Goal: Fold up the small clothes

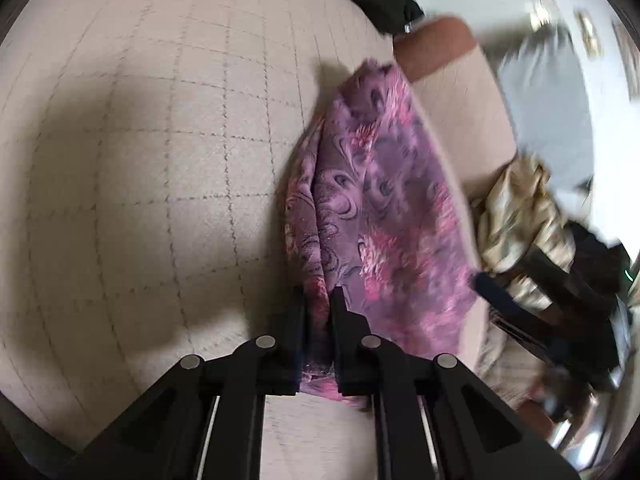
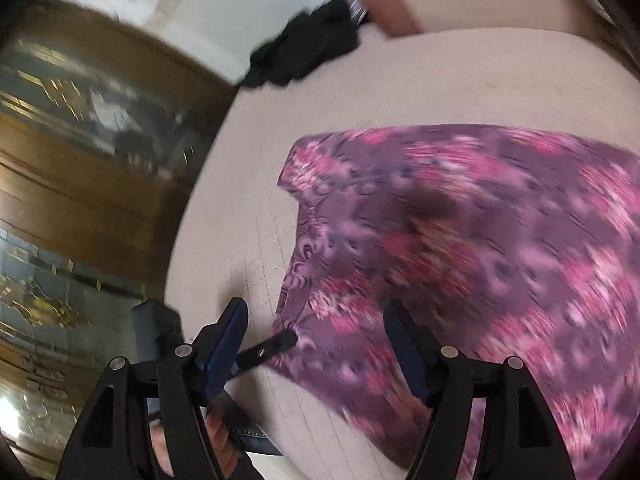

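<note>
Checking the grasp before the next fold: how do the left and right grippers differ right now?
The left gripper is shut on the purple floral garment, a bunched edge pinched between its fingers; the right gripper is open, holding nothing. The left lifts cloth off the beige surface; the right hovers over the garment. Both are black two-finger tools.

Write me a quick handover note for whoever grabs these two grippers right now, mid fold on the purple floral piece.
Left gripper: shut on an edge of the purple floral garment, which bunches up between its fingers.
Right gripper: open, jaws wide, poised over the near edge of the same garment, holding nothing.
The garment lies mostly spread on the beige quilted cover. A dark garment lies at the far edge, and a beige patterned cloth lies off to the side, both unfolded.
Done: one edge gripped. The frames are blurred, so how far the fold has gone is unclear.
Left: grip the other edge with the right, complete the fold, then the remaining clothes.
</note>
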### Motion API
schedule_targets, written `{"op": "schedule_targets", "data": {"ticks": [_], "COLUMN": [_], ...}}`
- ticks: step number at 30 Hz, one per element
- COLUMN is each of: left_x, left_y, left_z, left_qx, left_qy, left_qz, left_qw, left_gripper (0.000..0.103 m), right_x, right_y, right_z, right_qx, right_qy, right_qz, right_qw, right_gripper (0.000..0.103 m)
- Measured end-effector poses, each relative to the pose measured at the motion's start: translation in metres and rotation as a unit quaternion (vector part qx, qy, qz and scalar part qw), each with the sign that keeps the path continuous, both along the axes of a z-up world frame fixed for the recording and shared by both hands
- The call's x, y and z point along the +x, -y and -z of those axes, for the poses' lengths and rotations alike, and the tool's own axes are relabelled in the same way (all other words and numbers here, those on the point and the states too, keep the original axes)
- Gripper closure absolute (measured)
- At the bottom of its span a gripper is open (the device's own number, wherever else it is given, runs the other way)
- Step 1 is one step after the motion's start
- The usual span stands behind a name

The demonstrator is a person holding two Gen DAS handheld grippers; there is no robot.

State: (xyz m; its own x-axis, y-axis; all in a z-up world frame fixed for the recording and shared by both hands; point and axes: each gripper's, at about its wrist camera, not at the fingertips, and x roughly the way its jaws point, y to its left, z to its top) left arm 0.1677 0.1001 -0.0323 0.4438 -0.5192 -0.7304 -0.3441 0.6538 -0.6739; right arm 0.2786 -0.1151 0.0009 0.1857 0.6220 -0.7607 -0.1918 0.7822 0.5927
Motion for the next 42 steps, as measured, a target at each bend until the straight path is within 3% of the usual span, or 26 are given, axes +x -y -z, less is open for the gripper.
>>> {"op": "schedule_targets", "data": {"ticks": [3, 10, 13, 15, 16, 19, 20, 21, 24, 27, 31, 33, 37, 41, 42], "left_x": [-0.005, -0.006, -0.007, -0.003, -0.003, -0.001, -0.001, -0.001, -0.005, -0.010, -0.027, -0.033, -0.040, -0.042, -0.042], "left_y": [-0.003, -0.001, -0.004, -0.003, -0.004, -0.004, -0.003, -0.001, 0.008, 0.022, 0.050, 0.063, 0.109, 0.165, 0.187], "left_z": [-0.002, -0.010, -0.009, -0.010, -0.011, -0.011, -0.012, -0.013, -0.030, -0.050, -0.082, -0.093, -0.119, -0.146, -0.153], "left_qx": [-0.029, -0.028, -0.037, -0.040, -0.041, -0.043, -0.041, -0.038, -0.007, 0.025, 0.096, 0.110, 0.143, 0.156, 0.165], "left_qy": [0.006, 0.013, 0.010, 0.015, 0.017, 0.016, 0.019, 0.022, 0.056, 0.091, 0.154, 0.173, 0.191, 0.203, 0.209], "left_qz": [-0.015, -0.011, -0.011, -0.012, -0.012, -0.013, -0.013, -0.011, 0.006, 0.030, 0.072, 0.091, 0.145, 0.198, 0.216], "left_qw": [0.9995, 0.9995, 0.9992, 0.9990, 0.9990, 0.9989, 0.9989, 0.9990, 0.9984, 0.9951, 0.9806, 0.9746, 0.9600, 0.9462, 0.9394], "left_gripper": [0.093, 0.093, 0.093, 0.093, 0.093, 0.093, 0.093, 0.093, 0.093, 0.093, 0.093, 0.093, 0.093, 0.093, 0.093], "right_x": [0.029, 0.072, 0.079, 0.079, 0.078, 0.068, 0.065, 0.062, 0.052, 0.042, 0.026, 0.013, 0.003, -0.020, -0.024], "right_y": [-0.047, -0.136, -0.171, -0.187, -0.190, -0.201, -0.202, -0.202, -0.194, -0.170, -0.116, -0.083, -0.014, 0.063, 0.083], "right_z": [0.007, 0.031, 0.056, 0.073, 0.078, 0.076, 0.074, 0.070, 0.052, 0.022, -0.016, -0.031, -0.057, -0.075, -0.077], "right_qx": [-0.038, -0.167, -0.242, -0.312, -0.327, -0.369, -0.378, -0.379, -0.357, -0.294, -0.190, -0.132, -0.032, 0.032, 0.047], "right_qy": [-0.021, -0.049, -0.060, -0.048, -0.046, -0.011, -0.002, 0.007, 0.023, 0.044, 0.066, 0.072, 0.087, 0.104, 0.108], "right_qz": [-0.029, -0.077, -0.126, -0.151, -0.154, -0.169, -0.169, -0.167, -0.155, -0.124, -0.076, -0.047, 0.011, 0.057, 0.071], "right_qw": [0.999, 0.982, 0.960, 0.937, 0.931, 0.914, 0.910, 0.910, 0.921, 0.947, 0.977, 0.988, 0.996, 0.992, 0.991], "right_gripper": [0.028, 0.028, 0.028, 0.029, 0.033, 0.058, 0.074, 0.083, 0.090, 0.091, 0.091, 0.091, 0.092, 0.092, 0.092]}}
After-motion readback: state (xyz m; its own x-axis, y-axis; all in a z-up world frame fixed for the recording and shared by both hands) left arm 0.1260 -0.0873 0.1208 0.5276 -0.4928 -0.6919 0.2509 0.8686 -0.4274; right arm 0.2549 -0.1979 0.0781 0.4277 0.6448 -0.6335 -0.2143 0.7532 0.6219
